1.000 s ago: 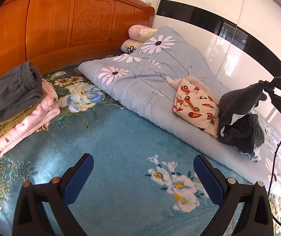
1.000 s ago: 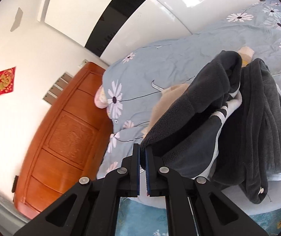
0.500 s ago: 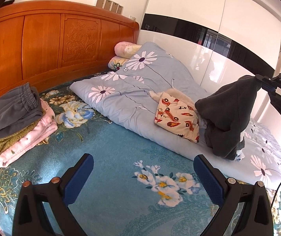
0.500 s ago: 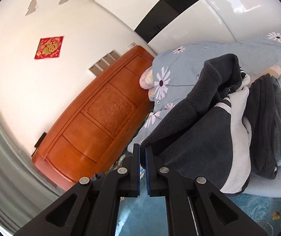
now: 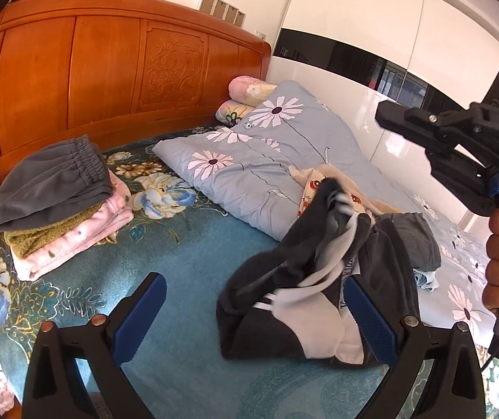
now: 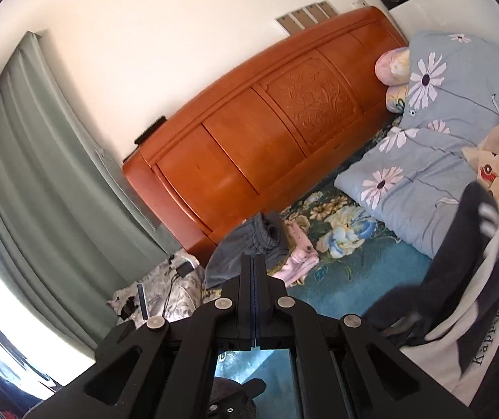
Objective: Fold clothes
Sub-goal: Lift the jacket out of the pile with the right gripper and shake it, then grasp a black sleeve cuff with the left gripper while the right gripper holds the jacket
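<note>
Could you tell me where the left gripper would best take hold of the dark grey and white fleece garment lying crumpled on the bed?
Probably the near dark hem corner of the dark grey and white fleece garment, approached from the headboard side by the open left gripper. That edge lies low and free on the teal floral bedspread, while the middle is bunched in folds.

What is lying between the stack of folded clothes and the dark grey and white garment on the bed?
In the left wrist view, only bare blue floral bedsheet lies between the folded stack and the dark garment; nothing else rests there.
</note>
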Motion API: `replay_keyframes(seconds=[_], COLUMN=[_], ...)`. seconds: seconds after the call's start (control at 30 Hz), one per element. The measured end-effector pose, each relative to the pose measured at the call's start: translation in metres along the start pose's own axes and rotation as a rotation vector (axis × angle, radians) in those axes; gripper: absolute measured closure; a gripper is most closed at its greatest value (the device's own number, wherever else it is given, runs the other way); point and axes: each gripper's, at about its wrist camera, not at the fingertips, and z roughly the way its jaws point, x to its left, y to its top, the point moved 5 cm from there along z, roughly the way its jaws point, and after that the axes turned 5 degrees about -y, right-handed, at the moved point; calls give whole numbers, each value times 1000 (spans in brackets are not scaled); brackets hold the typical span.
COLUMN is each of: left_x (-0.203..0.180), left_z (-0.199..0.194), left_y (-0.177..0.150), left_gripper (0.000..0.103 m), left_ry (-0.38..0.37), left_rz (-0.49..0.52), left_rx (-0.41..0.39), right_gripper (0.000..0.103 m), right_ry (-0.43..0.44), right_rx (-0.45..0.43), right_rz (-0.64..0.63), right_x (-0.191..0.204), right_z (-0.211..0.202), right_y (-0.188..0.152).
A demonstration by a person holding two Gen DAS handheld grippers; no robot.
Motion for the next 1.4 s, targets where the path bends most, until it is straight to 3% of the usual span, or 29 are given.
replay_keyframes(seconds=[0.17,0.4,0.53,0.6,0.67,0.7,0.9,0.93,0.97,1.07,1.17,1.33,1.4], left_x=[4,-3,-3,1,10,14,36,39,41,44,43,36,31], left_z=[16,52,65,67,66,66,58,58,58,64,73,90,98], left_y=[-12,-38,-48,-48,-45,-43,-31,-30,-29,-33,-41,-55,-60], left_gripper=[0,0,1,1,1,1,1,1,1,1,1,1,1], left_ry=[5,6,9,20,35,41,62,65,66,63,67,53,44], left_rz=[-19,-44,-59,-61,-79,-94,-160,-166,-176,-202,-203,-225,-233], left_rx=[49,149,194,196,190,185,157,156,159,176,205,271,297], right_gripper=[103,102,102,90,55,54,55,70,95,98,98,98,98], right_ry=[-97,-376,-493,-515,-538,-551,-806,-841,-833,-758,-703,-672,-702], right_rx=[29,73,150,179,203,215,302,313,314,225,113,-74,-149], right_rz=[62,217,214,209,217,217,244,256,289,412,404,370,375], right_x=[-41,-135,-163,-173,-185,-191,-243,-251,-257,-262,-247,-221,-211], right_z=[7,-12,16,39,66,80,128,130,129,108,68,-39,-90], right_y=[-15,-58,-74,-77,-77,-76,-75,-75,-75,-65,-45,-26,-32])
